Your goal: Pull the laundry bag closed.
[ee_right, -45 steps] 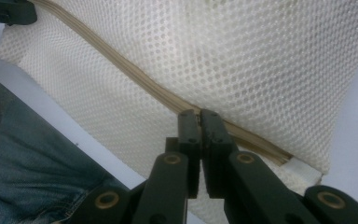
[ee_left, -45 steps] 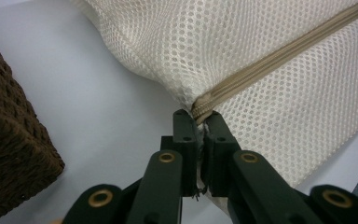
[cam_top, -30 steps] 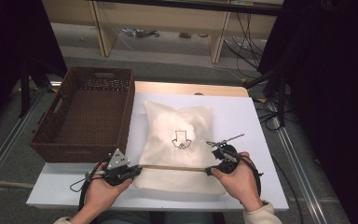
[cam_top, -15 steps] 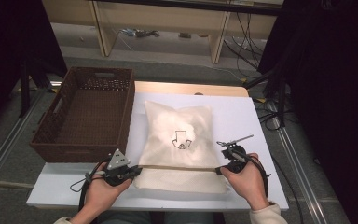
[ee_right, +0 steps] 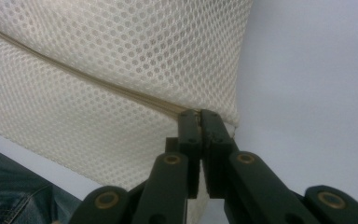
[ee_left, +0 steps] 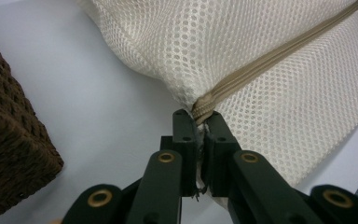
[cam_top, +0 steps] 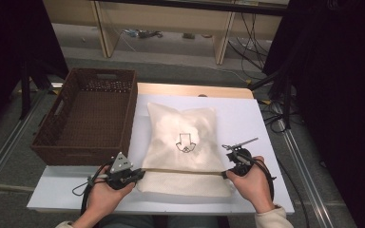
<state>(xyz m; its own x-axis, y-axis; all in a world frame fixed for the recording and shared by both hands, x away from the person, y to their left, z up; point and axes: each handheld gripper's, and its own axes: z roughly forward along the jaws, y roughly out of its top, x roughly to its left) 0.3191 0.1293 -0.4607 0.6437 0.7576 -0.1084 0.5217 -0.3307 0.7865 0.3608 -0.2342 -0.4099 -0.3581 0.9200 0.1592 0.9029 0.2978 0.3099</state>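
Mesh bag flat on table beside basket | left gripper, right gripper clamp zipper ends | pull harder and your pads may slip; tape could tear

A brown woven basket sits at the left of the frame, partly on the white tabletop and hanging over its left edge; it has a cut-out handle in its far wall and another in its left side, and nothing inside that I can make out. A strip of bare wood runs along the table's far edge. Beyond it, at the top of the frame, pale shelving legs stand on a grey floor, with loose cables lying underneath. More black cables trail on the floor at the right. Dark curtains hang down the right side and in the upper left corner. Metal rails run along the floor on both sides of the table.
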